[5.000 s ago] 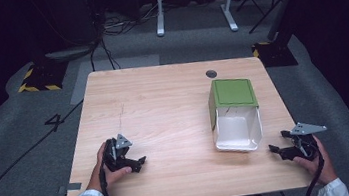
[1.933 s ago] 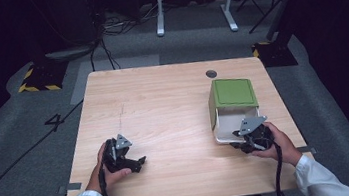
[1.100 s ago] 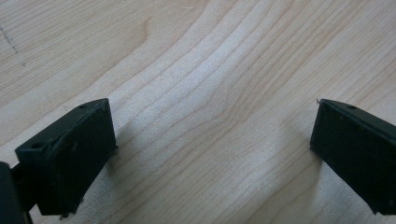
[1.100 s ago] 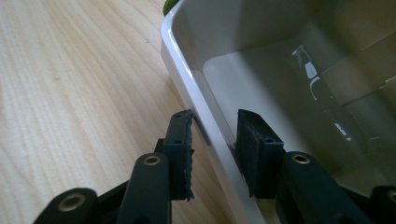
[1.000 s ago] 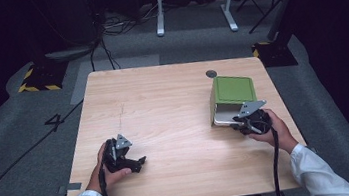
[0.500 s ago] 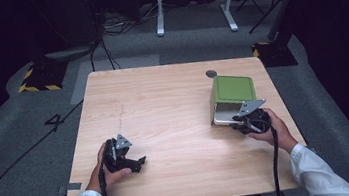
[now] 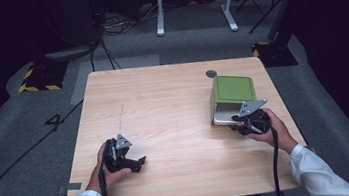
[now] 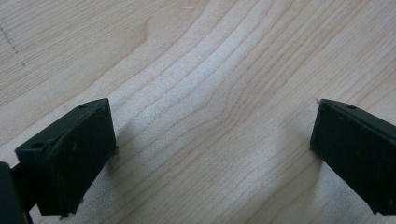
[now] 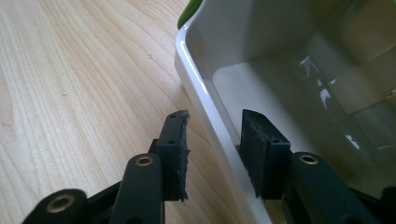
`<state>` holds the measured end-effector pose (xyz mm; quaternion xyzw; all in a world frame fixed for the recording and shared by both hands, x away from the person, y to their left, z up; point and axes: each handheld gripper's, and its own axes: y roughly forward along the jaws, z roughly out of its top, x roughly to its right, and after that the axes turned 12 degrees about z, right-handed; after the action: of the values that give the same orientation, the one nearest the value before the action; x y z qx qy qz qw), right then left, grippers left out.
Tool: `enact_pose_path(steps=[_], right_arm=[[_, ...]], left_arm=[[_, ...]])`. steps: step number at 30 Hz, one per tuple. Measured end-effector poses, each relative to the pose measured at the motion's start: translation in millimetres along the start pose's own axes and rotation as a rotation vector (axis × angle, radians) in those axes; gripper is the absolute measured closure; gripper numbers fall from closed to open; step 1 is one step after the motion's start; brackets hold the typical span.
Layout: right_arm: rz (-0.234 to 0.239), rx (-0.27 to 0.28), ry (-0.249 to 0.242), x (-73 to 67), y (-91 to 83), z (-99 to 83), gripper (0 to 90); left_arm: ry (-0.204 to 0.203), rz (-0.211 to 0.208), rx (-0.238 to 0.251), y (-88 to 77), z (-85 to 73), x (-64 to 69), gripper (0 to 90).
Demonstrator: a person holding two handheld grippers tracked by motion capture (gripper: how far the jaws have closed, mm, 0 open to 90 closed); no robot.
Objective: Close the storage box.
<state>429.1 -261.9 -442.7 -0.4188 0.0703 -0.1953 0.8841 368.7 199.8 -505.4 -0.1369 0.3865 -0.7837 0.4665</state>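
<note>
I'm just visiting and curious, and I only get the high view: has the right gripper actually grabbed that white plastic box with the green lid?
Observer: Not clamped. In the right gripper view, the right gripper straddles the white plastic box at its near wall, one jaw inside, one outside, with slight gaps.
Operator: Anything inside the box?
Observer: Nothing I can see; the glossy white interior looks empty.
Operator: And the other one?
Observer: The left gripper is wide open over the bare light wooden table, with nothing between its jaws.
</note>
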Motion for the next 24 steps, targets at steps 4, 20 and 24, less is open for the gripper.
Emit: enact_pose_path(steps=[4, 20, 24], right_arm=[[0.004, 0.009, -0.004, -2.4, -4.1, 0.4, 59.4], [0.008, 0.039, -0.022, -13.8, -27.7, 2.0, 47.3], [0.001, 0.043, -0.017, -15.4, -33.3, -2.0, 43.2]], left_arm=[[0.0, 0.0, 0.0, 0.0, 0.0, 0.0, 0.3], [0.003, 0.004, 0.002, -0.1, 0.0, -0.1, 0.4], [0.003, 0.005, 0.002, -0.2, -0.1, 0.0, 0.4]])
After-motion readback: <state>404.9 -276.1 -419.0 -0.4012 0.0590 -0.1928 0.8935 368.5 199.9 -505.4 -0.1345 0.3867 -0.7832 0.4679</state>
